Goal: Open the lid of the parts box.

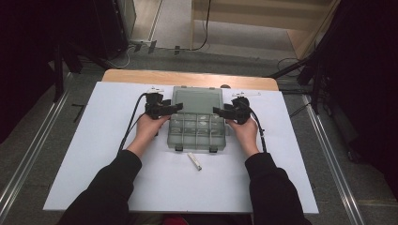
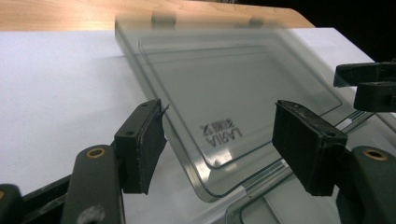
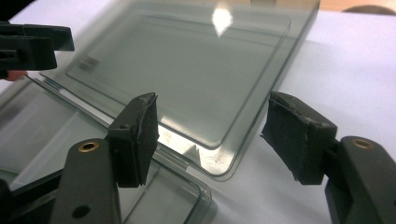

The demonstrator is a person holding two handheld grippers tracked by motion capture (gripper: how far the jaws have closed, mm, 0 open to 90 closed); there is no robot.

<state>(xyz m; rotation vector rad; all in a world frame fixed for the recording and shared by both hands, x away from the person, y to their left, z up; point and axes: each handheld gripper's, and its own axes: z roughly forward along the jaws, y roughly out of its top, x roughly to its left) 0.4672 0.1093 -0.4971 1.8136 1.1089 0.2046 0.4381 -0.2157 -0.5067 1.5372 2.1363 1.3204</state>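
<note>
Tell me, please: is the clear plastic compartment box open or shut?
Open. The lid of the clear compartment box is swung back on its far hinges, and the divided compartments below it lie uncovered in the high view.

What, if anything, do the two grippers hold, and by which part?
Nothing is held. The left gripper and right gripper stand open at the raised lid of the clear box, their fingers apart from it.

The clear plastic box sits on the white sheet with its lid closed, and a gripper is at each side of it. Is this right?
Not quite. The lid is open, tilted back from the clear plastic box, as the high view shows. The box does sit on the white sheet, with the left gripper and right gripper beside it.
</note>
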